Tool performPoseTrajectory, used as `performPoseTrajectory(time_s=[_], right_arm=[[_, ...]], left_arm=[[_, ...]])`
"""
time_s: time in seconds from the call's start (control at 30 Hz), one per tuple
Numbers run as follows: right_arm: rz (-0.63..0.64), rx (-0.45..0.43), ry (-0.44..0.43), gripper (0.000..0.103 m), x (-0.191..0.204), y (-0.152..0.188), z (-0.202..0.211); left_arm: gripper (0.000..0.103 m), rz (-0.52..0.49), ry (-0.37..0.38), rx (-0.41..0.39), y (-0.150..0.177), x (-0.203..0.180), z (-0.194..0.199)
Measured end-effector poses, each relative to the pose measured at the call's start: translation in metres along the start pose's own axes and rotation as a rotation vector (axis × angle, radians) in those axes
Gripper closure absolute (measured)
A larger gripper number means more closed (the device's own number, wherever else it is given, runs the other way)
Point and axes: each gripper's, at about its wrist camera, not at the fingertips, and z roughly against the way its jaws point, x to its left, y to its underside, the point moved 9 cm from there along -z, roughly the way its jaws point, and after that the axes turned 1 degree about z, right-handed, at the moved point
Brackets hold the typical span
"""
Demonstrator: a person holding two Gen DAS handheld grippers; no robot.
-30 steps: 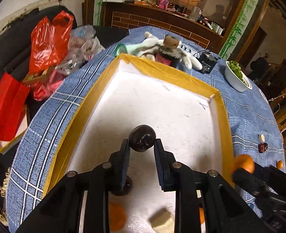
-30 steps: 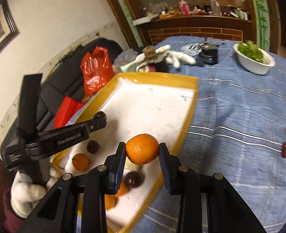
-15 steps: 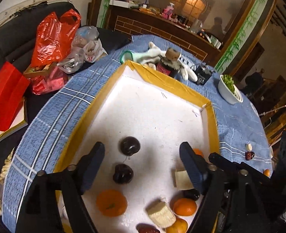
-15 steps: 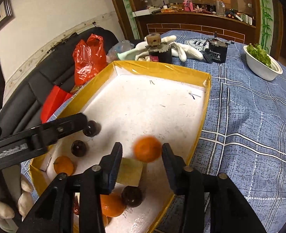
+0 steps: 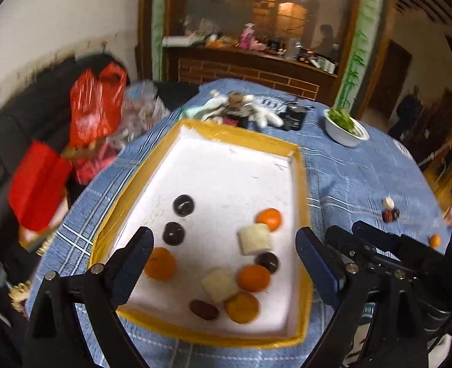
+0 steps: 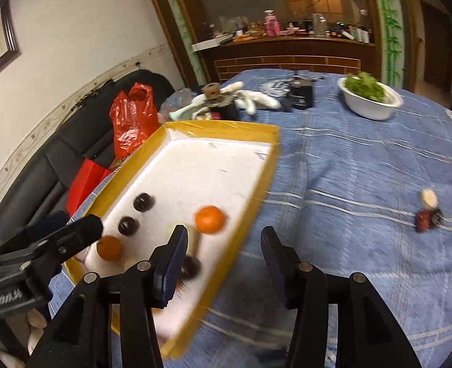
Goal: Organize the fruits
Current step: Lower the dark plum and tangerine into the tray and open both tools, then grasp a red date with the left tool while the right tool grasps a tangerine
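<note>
A: What's nearest?

B: L gripper [image 5: 223, 254] is hanging over the near end of the yellow-rimmed tray [image 5: 305, 190], jaws spread wide, gripping nothing. R gripper [image 6: 223, 251] is sitting w/ jaws apart too, nothing btwn them, straddling the tray's right rim, half over the blue tablecloth [image 6: 348, 168].

A: Fruit?

B: All crowding the near half of the tray. Near rim: a dark red date [image 5: 204, 309] beside an orange [image 5: 242, 307]; a pale block [image 5: 220, 284] is touching that orange, w/ another orange [image 5: 253, 277] and a dark round fruit [image 5: 268, 262] just beyond. Left side: one orange [image 5: 160, 263], then two dark fruits [image 5: 173, 233] and [image 5: 183, 205]. Right side: a 2nd pale block [image 5: 253, 239] w/ a mandarin [image 5: 269, 219] touching it.

A: Open room?

B: Far half of the tray is lying bare white. Tablecloth right of the rim is running open out to a red date and pale bit [image 6: 426, 220], well apart from the tray. Farther back: white bowl of greens [image 6: 371, 99], white gloves [image 6: 253, 99].

A: Vs 1 s ago?

B: Then, L was clamping a dark fruit and R a mandarin. Both are released now; both pieces are resting in the tray, and L is sitting higher and further back.
</note>
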Motion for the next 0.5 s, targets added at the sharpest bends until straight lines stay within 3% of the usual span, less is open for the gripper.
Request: performPoseTrajectory(time_s=[0.17, 0.5], right_arm=[[-0.024, -0.023, 0.051, 0.045, -0.031, 0.019, 0.032], [-0.100, -0.077, 0.096, 0.043, -0.081, 0.040, 0.080]], left_arm=[[0.010, -0.115, -0.037, -0.059, 0.007, -0.039, 0.026], [0.010, -0.228, -0.028, -0.117, 0.016, -0.089, 0.061]])
